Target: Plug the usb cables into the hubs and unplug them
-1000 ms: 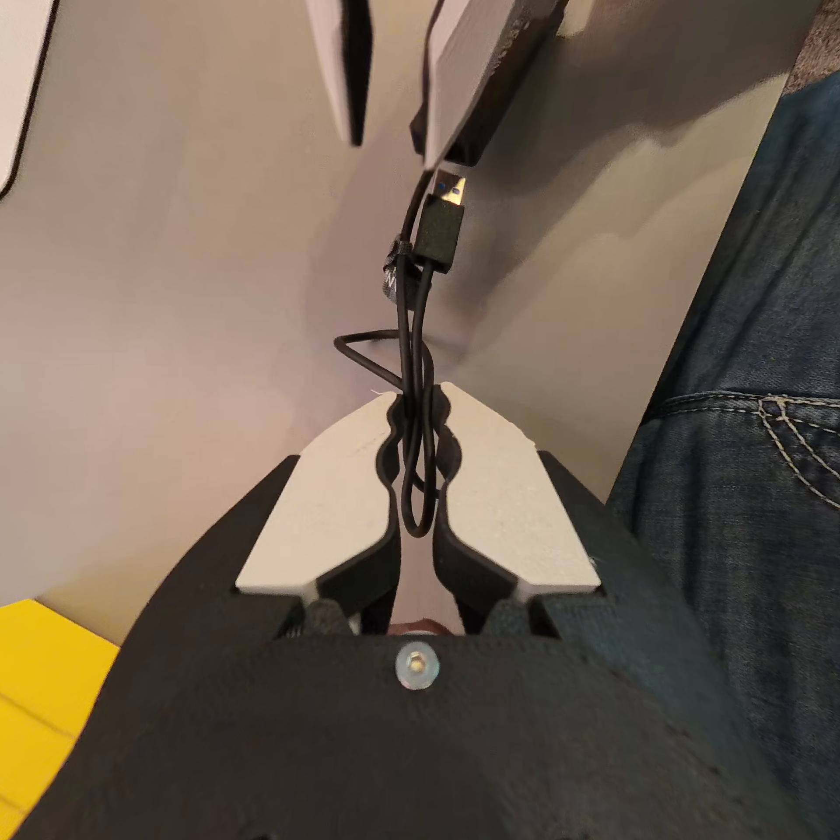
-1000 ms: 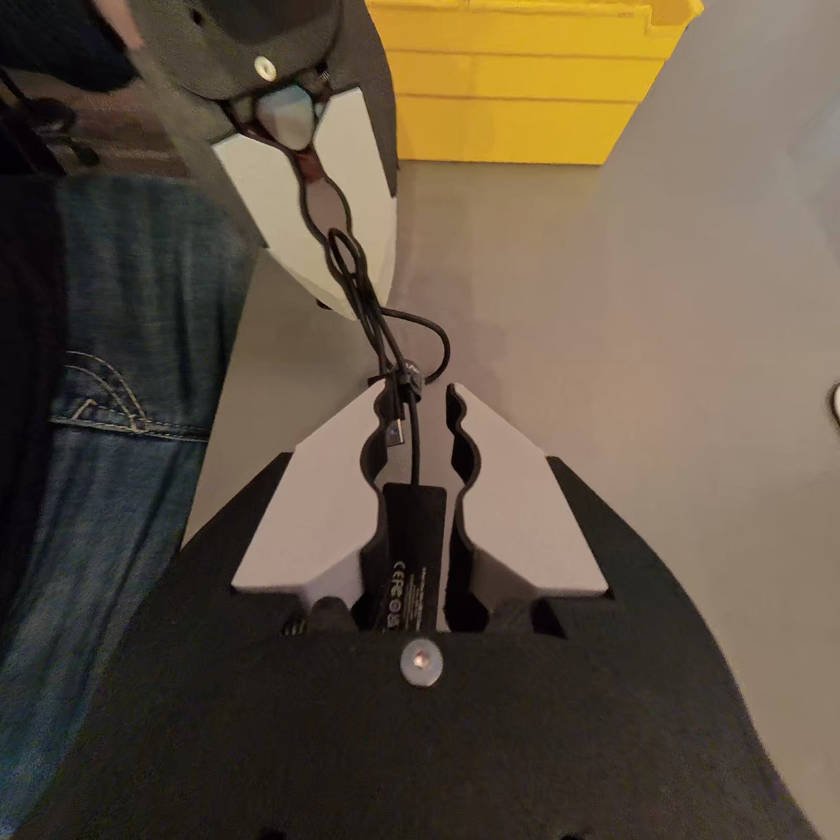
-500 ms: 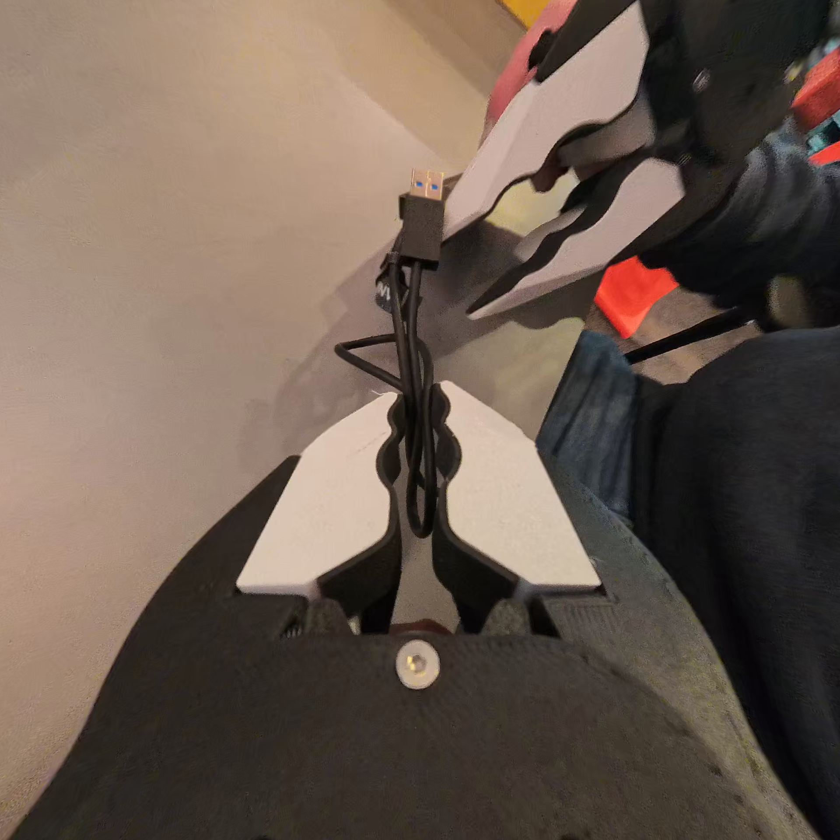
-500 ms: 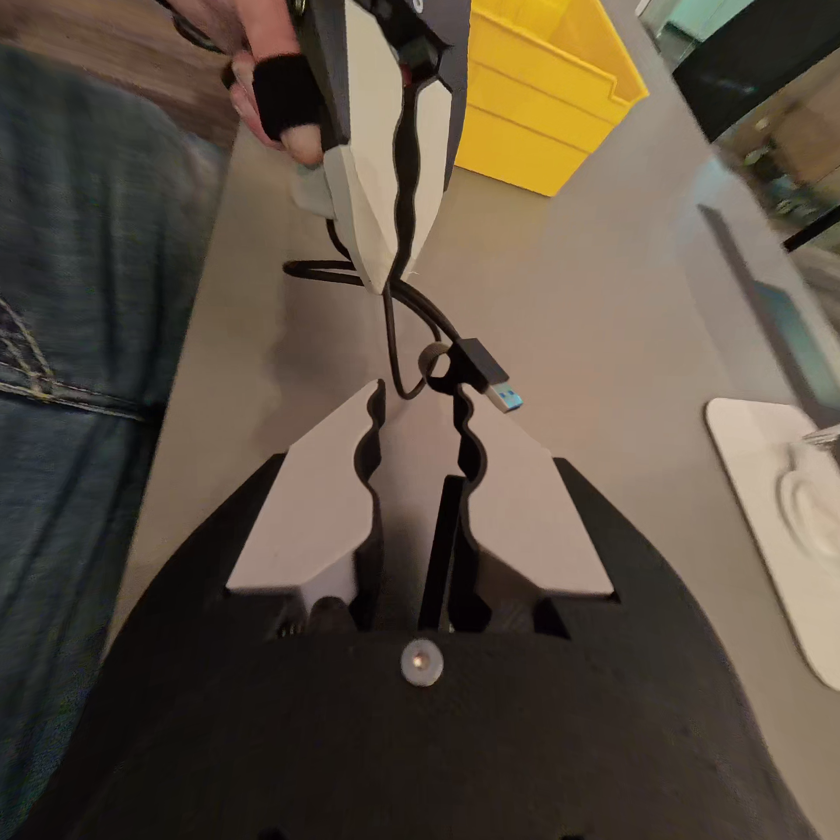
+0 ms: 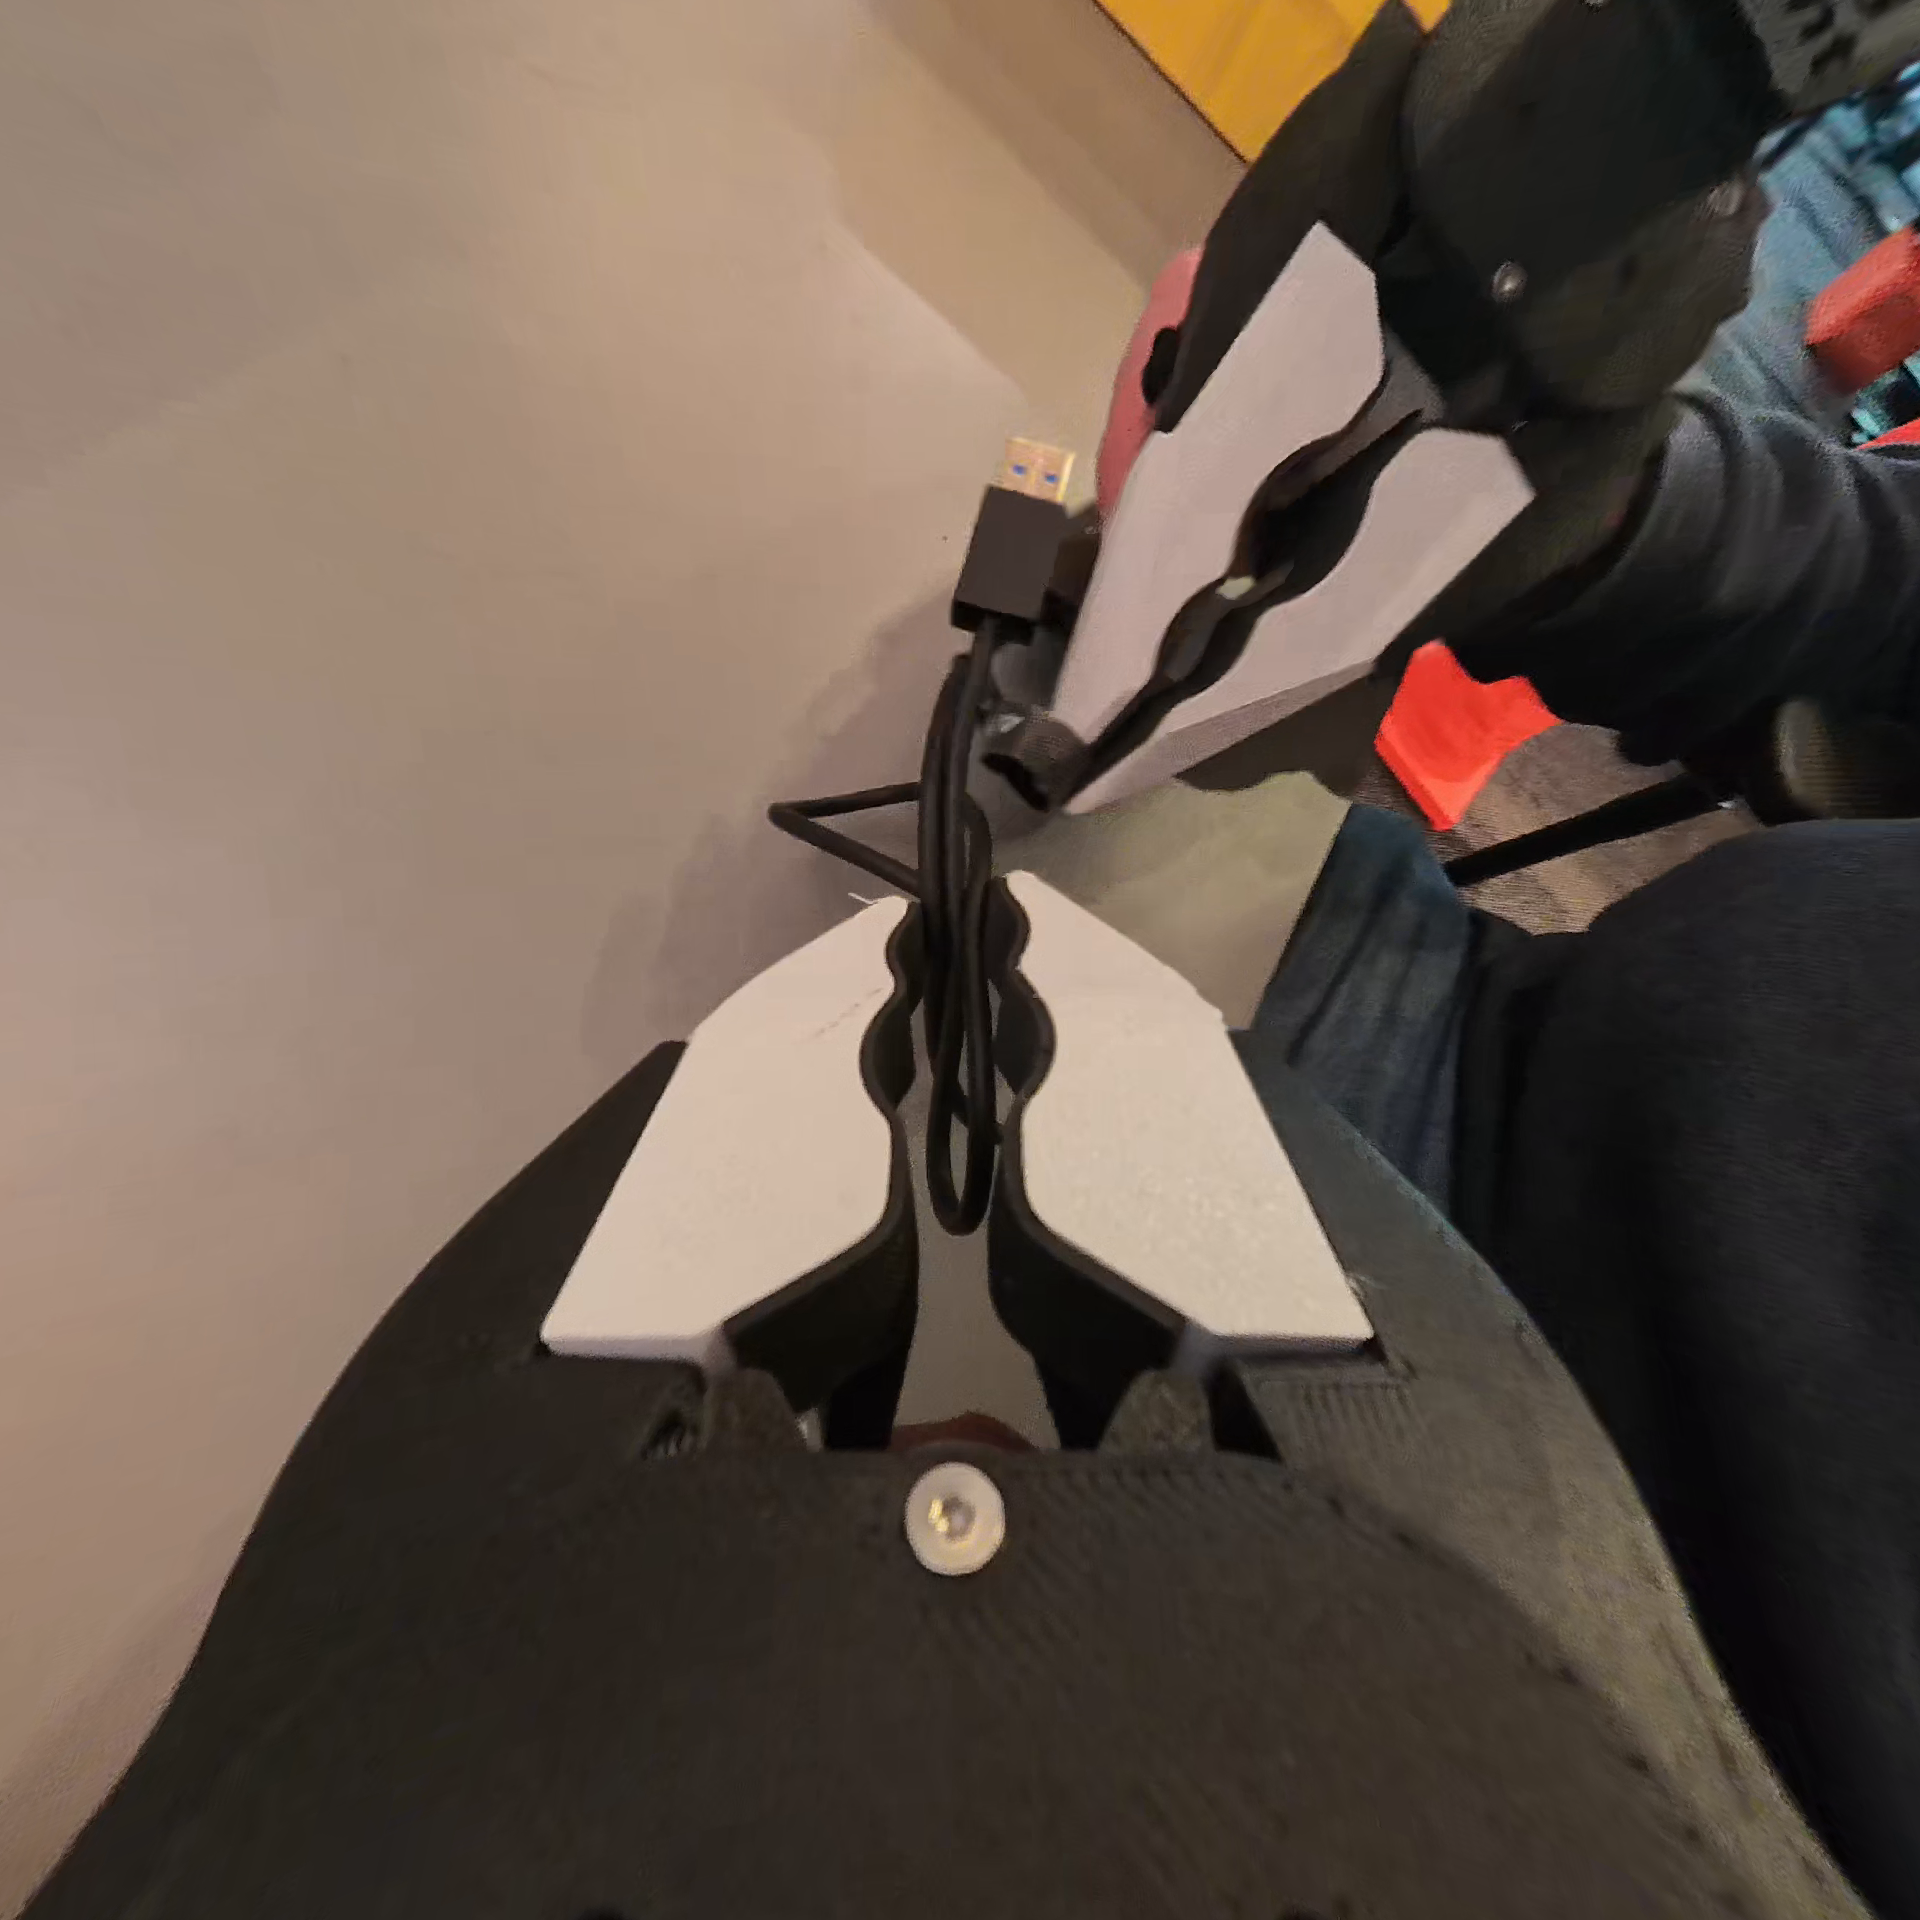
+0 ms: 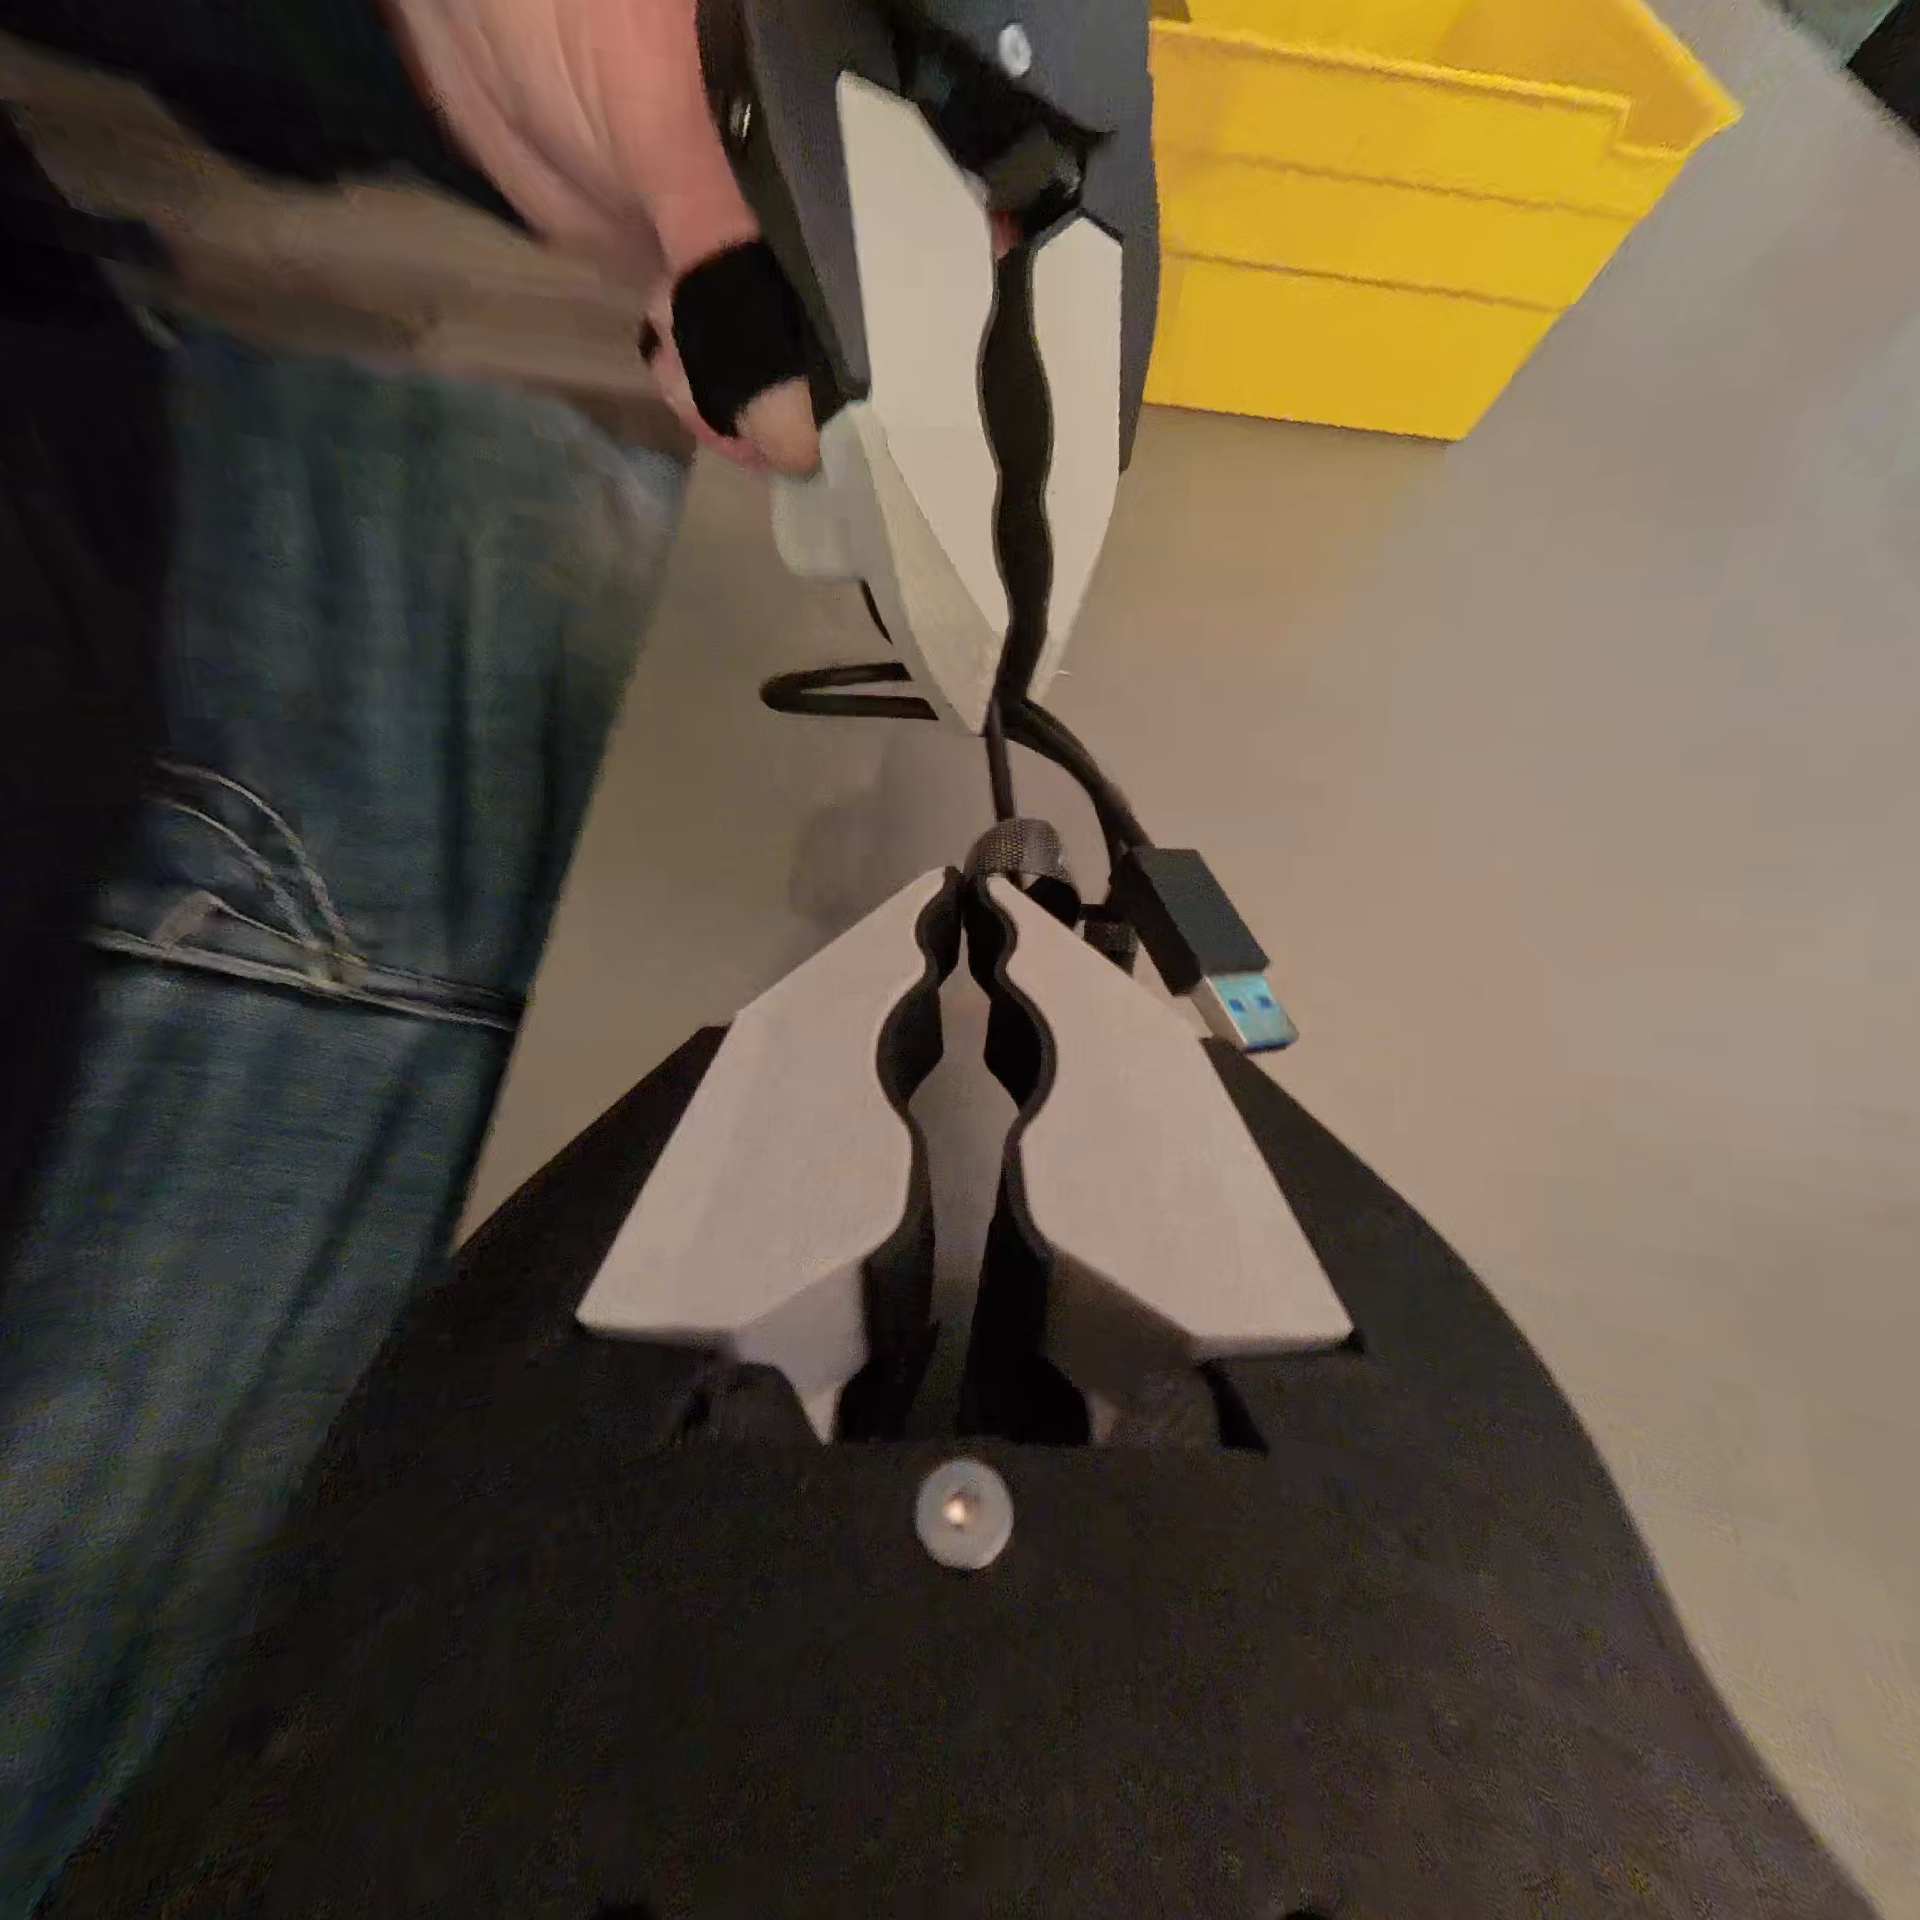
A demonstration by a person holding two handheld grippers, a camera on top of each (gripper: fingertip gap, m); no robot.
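My left gripper (image 5: 951, 894) is shut on a looped black usb cable (image 5: 956, 1091) and holds it above the grey table (image 5: 416, 520). The cable's plug (image 5: 1023, 540) sticks up free, its blue-tongued metal end bare. My right gripper (image 6: 966, 883) faces the left one, jaws nearly together on a thin black hub (image 6: 997, 1299) seen edge on. A grey strap (image 6: 1013, 842) on the cable sits at its tips. The plug (image 6: 1205, 935) lies just right of those tips, outside the hub. The left gripper (image 6: 997, 707) also shows in the right wrist view, and the right gripper (image 5: 1070, 774) in the left wrist view.
A yellow bin (image 6: 1403, 239) stands on the table (image 6: 1558, 831) behind the left gripper. A person's leg in jeans (image 6: 260, 935) runs along the table's near edge. A red object (image 5: 1455, 727) lies on the floor beyond. Left and right tips are no more than a few centimetres apart.
One second ago the plug sat in the hub's end; it is now out and free. Both grippers have swung round. The right jaws have closed further since half a second ago.
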